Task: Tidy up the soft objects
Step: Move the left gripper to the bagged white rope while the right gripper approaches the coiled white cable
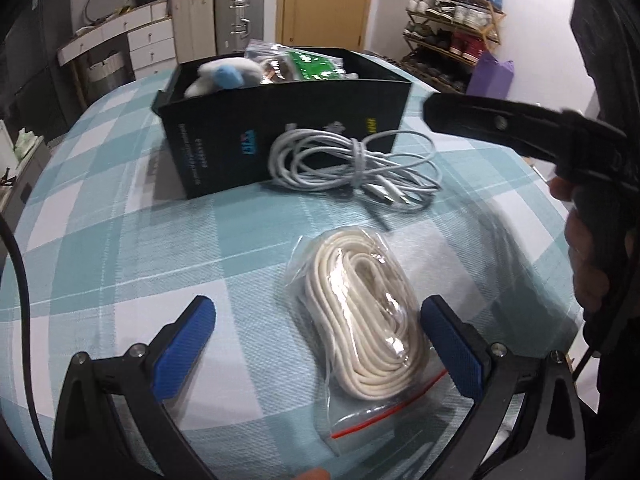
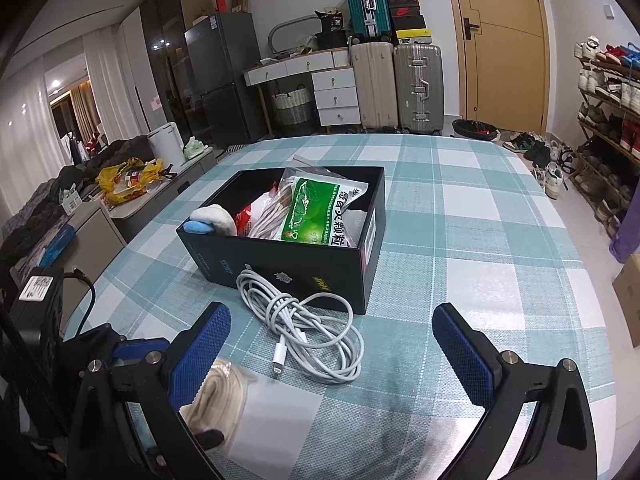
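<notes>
A clear zip bag holding a coiled cream cord [image 1: 362, 320] lies on the checked tablecloth, between the blue pads of my left gripper [image 1: 318, 344], which stands open around it without touching. The same bag [image 2: 218, 400] shows at the lower left of the right wrist view. A loose white charging cable [image 1: 352, 164] [image 2: 308, 328] lies against the front of a black box [image 1: 280, 136] [image 2: 280, 276]. The box holds a white and blue plush toy [image 2: 210, 218], a green packet [image 2: 320, 208] and other bags. My right gripper [image 2: 332, 344] hovers open above the cable; one finger of it [image 1: 500, 124] reaches in at the right.
The table [image 2: 480, 216] is covered with a teal and white checked cloth. A hand [image 1: 584, 256] grips the right tool's handle at the right edge. Beyond the table stand suitcases [image 2: 396, 84], a white drawer unit, a fridge, a door and shoe racks [image 2: 608, 120].
</notes>
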`<act>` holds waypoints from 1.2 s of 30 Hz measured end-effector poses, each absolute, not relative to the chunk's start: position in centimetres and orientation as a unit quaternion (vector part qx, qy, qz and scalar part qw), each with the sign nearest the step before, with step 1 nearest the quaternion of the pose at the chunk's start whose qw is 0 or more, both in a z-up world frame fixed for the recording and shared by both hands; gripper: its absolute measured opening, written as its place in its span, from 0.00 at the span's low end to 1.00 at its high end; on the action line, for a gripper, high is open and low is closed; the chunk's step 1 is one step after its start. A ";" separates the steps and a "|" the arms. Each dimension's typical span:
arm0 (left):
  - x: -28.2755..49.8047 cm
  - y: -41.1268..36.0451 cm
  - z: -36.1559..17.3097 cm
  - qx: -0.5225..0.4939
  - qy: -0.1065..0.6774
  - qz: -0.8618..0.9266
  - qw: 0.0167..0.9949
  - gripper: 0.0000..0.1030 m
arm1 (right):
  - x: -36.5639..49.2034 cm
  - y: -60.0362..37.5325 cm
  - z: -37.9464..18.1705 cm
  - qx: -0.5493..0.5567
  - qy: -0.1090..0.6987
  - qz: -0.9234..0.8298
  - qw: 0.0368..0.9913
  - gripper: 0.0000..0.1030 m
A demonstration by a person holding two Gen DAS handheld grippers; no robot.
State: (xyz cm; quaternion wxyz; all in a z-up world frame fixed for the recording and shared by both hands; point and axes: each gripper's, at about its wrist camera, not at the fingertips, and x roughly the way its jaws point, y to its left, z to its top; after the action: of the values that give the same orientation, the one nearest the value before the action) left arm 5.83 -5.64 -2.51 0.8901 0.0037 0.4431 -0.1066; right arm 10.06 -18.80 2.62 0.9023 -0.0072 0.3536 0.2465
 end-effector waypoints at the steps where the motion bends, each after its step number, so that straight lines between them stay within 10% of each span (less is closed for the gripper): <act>1: 5.9 -5.4 -2.5 0.005 0.443 -0.102 0.891 1.00 | 10.1 -18.8 2.6 -0.007 0.354 0.246 0.902 0.99; 27: 6.2 -4.5 -2.5 0.031 0.450 -0.072 0.889 1.00 | 13.4 -15.4 -2.1 -0.010 0.450 0.221 0.865 0.99; 36: 6.1 -3.7 -2.4 0.009 0.450 -0.093 0.888 0.70 | 14.1 -14.6 -2.5 -0.016 0.451 0.219 0.865 0.78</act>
State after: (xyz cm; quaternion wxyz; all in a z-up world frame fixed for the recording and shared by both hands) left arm 6.13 -3.68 -2.44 0.8883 0.0094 0.4497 -0.0925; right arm 14.14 -14.62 -2.52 0.8653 -0.0164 0.4506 0.2192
